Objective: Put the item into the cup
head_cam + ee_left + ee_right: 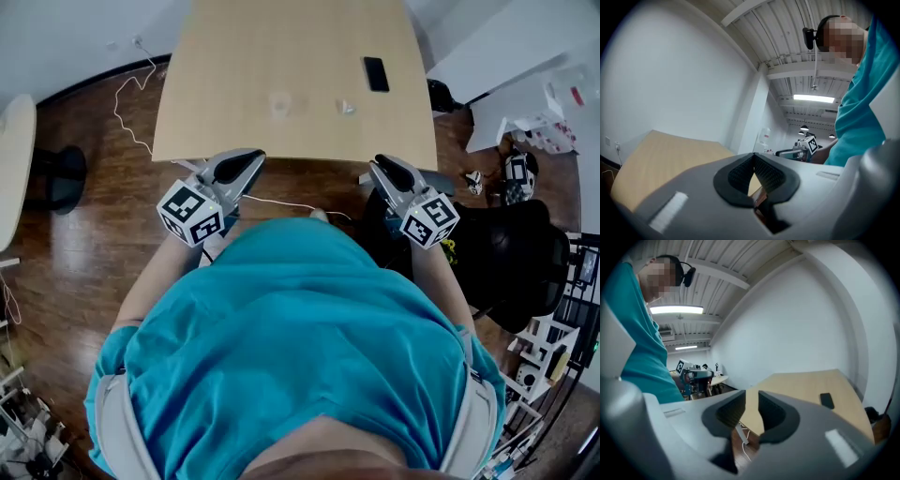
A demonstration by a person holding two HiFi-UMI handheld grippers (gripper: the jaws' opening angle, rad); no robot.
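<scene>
The person stands at the near edge of the table (281, 37), a gripper in each hand. Neither gripper is over the tabletop yet.

The left gripper (251, 159) points at the table edge. In its own view its jaws (753, 157) are together at the tips, with nothing between them. The right gripper (380, 162) sits level with it, well apart on the other side of the body. Its jaws (751, 401) stand a narrow gap apart – empty, with only floor and table edge showing through.

The item (347, 108), small and pale, lies on the table right of centre. The cup (279, 101) is a faint clear shape to its left, near but not touching. A black phone (375, 73) lies beyond the item, toward the right edge. A white cable (127, 103) trails over the floor – left of the table.
</scene>
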